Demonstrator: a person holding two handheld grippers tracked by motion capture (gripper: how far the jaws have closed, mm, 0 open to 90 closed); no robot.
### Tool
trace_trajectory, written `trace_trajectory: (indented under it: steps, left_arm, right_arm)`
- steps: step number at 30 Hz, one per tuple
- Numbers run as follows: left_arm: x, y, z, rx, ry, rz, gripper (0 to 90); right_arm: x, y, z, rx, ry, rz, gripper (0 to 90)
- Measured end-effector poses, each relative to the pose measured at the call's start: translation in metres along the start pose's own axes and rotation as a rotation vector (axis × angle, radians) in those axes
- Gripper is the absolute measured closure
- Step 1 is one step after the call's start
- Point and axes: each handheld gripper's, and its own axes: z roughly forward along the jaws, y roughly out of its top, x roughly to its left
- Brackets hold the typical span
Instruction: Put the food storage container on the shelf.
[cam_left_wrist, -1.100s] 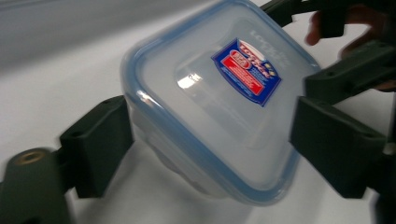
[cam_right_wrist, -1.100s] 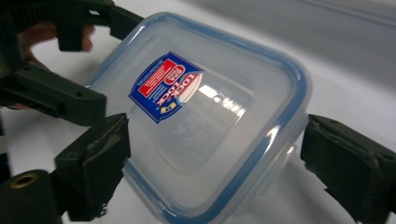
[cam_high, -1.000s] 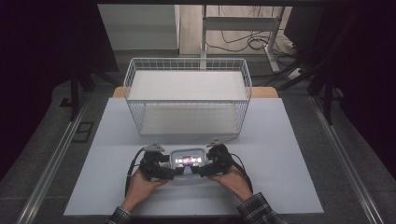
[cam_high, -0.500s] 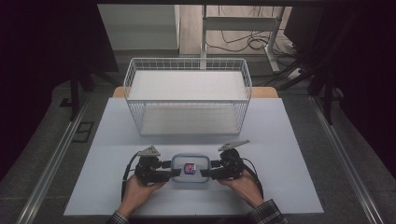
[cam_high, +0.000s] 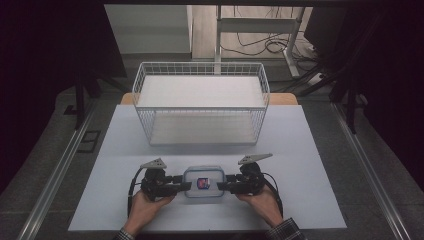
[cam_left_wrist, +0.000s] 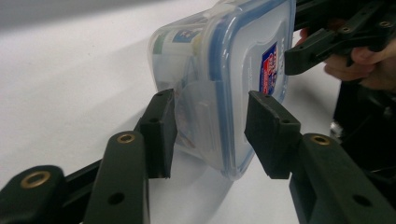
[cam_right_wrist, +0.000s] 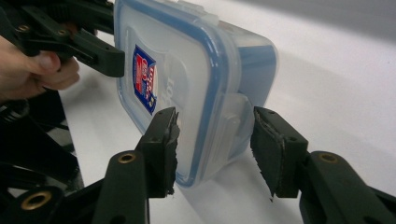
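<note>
White tabletop (cam_high: 310, 150) under a dark surround, cables on the floor beyond the far edge.

Left gripper (cam_high: 181, 186) – jaws open and straddling the left end of the clear lidded container (cam_high: 203, 181); in the left gripper view the pads sit either side of the side latch flap (cam_left_wrist: 198, 112) with a gap on both, not clamped. Right gripper (cam_high: 224, 187) mirrors it on the container's right end – jaws parted around that end's latch flap (cam_right_wrist: 233, 122), small gaps visible in the right gripper view. Cannot tell whether any pad touches the plastic.

Container has a blue seal ring under a translucent lid and a red/blue label (cam_high: 202, 183) at the lid centre. It sits on the tabletop near the front edge, between the two grippers. Contents blurred through the wall.

Left hand (cam_high: 142, 210) and right hand (cam_high: 262, 205) hold the grippers from the near side; plaid cuffs at both wrists.

White wire basket (cam_high: 200, 102) stands further back on the table, well apart from the container.
</note>
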Motion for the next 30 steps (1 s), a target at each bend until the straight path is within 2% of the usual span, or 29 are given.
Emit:
trace_trajectory:
  steps: [6,9,14,17,20,23,24,25,30]
  left_arm:
    - [0.007,-0.002,0.0,-0.012,-0.04,-0.001,54.3]
    - [0.011,-0.003,-0.001,-0.02,-0.066,-0.017,54.4]
    - [0.015,-0.003,-0.001,-0.021,-0.09,-0.022,54.5]
    - [0.018,-0.003,-0.001,-0.019,-0.107,-0.024,55.1]
    - [0.019,-0.002,-0.002,-0.029,-0.137,-0.039,56.2]
    - [0.019,0.0,-0.005,-0.044,-0.163,-0.031,58.0]
    - [0.02,0.0,-0.006,-0.048,-0.181,-0.045,58.8]
    - [0.02,0.001,-0.006,-0.05,-0.186,-0.05,59.1]
    - [0.018,0.004,-0.008,-0.056,-0.172,-0.045,58.8]
  right_arm:
    - [-0.006,-0.002,-0.002,-0.014,0.049,0.017,54.4]
    - [-0.009,-0.003,-0.003,-0.025,0.072,0.017,55.6]
    - [-0.01,-0.004,-0.005,-0.041,0.094,0.011,57.6]
    - [-0.009,-0.004,-0.004,-0.041,0.086,0.016,57.4]
    - [-0.01,-0.004,-0.006,-0.049,0.085,0.024,57.1]
    - [-0.012,-0.003,-0.009,-0.071,0.103,0.041,56.9]
    - [-0.013,-0.003,-0.01,-0.078,0.115,0.052,57.0]
    - [-0.014,-0.003,-0.012,-0.09,0.126,0.055,56.9]
    - [-0.011,-0.001,-0.013,-0.1,0.111,0.05,56.9]
